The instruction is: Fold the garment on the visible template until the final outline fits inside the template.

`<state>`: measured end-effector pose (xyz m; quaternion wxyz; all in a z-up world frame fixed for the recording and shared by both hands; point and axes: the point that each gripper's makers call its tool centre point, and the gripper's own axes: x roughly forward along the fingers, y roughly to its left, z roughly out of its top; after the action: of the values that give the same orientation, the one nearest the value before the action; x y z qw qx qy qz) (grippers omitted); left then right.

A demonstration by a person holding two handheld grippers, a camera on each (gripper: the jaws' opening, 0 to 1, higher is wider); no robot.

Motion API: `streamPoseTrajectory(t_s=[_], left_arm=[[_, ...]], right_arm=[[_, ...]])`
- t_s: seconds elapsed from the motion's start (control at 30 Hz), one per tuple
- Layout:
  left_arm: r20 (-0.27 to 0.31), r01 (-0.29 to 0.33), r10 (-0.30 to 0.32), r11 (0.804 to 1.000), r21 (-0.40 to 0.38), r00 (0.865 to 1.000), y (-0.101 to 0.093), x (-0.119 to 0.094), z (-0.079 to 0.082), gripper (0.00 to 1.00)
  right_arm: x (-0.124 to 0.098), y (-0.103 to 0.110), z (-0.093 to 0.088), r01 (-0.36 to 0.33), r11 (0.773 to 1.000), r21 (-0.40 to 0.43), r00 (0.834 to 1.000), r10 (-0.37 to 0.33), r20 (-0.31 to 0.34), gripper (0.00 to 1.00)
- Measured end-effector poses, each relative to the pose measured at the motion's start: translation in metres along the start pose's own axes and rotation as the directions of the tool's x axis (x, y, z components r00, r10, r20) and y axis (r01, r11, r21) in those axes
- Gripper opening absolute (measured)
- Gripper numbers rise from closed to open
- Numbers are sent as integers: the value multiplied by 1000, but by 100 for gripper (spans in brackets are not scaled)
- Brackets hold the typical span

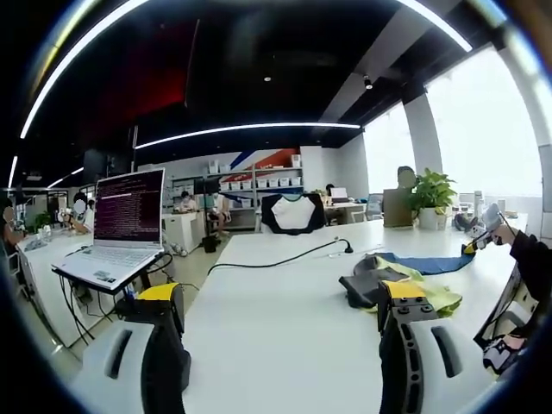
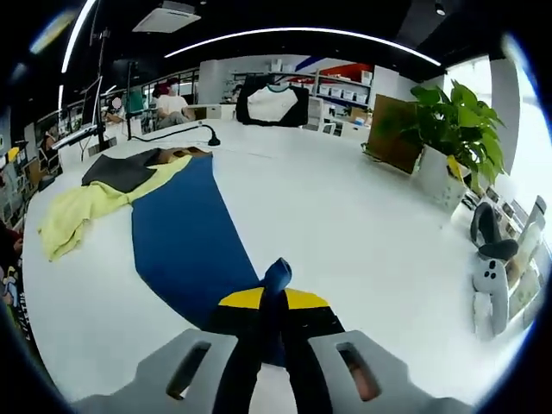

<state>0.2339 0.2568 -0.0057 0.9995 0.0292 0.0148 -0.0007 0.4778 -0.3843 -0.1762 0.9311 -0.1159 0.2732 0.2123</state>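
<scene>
Across the left gripper view, the left gripper (image 1: 280, 341) hangs with fingers wide apart and empty above the white tabletop (image 1: 285, 293), while in the right gripper view the right gripper (image 2: 274, 332) pinches the blue garment's (image 2: 185, 233) near corner, presumably for folding, its length running away toward the yellow cloth (image 2: 82, 211).

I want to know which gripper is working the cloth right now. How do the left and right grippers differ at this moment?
The right gripper is shut on the blue garment, pinching its edge, while the left gripper is open and holds nothing. The right gripper sits over the garment; the left gripper hangs over bare white table, with the clothes off to one side. Both have yellow-tipped black jaws.
</scene>
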Motion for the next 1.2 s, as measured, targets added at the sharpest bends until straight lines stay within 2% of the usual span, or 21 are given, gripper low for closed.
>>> streamPoseTrajectory(t_s=[0.23,0.5,0.73,1.2], left_arm=[[-2,1,-1,1000,-1,1000,0,1,0,98],[0,-2,2,1000,-1,1000,2,0,0,98],[3,-4,4,1000,-4,1000,2,-2,1,98],[-6,7,-7,1000,4,1000,-4,3,-1,98]], right_arm=[[-10,-8,5,28,1000,10,999,-28,24,2],[-41,7,17,17,998,-64,997,-12,73,1],[-60,23,1,-24,995,-96,997,31,65,1],[-69,41,-33,-66,993,-95,997,69,37,2]])
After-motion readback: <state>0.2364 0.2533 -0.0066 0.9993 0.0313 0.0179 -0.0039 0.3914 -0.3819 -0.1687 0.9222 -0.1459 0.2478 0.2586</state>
